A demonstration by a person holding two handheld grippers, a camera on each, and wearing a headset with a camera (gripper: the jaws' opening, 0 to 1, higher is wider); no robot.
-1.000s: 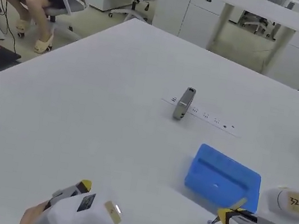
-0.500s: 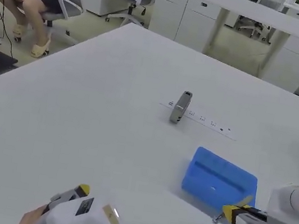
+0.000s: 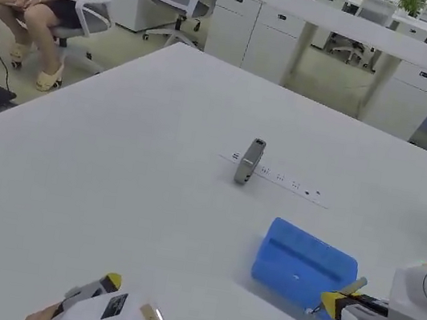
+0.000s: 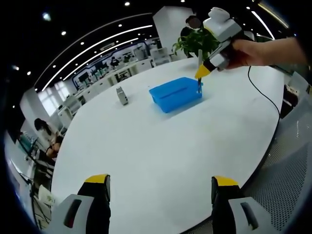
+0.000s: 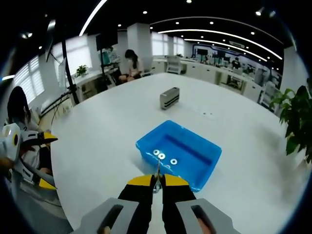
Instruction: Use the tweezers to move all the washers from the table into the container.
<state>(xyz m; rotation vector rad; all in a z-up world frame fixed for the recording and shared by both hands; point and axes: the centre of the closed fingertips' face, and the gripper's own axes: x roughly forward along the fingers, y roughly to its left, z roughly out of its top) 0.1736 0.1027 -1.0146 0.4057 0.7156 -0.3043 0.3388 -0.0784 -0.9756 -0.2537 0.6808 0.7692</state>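
Washers (image 5: 162, 156), three of them, are lying flat and close together on the floor of the blue container (image 5: 197, 163). The tweezers (image 5: 157, 171) are being clamped between the closed jaws of the right gripper (image 5: 157, 183), with their tips poised over the container's near edge. Whether a washer is being pinched in them cannot be told. The left gripper (image 4: 161, 187) is being held low over the near part of the table (image 4: 146, 141), its jaws wide apart with nothing between them. The washers are being judged light, thin, stiff and slippery. Each is therefore probably best pinched across its ring, one tip through the hole, with gentle pressure, so that it is not flicked away.
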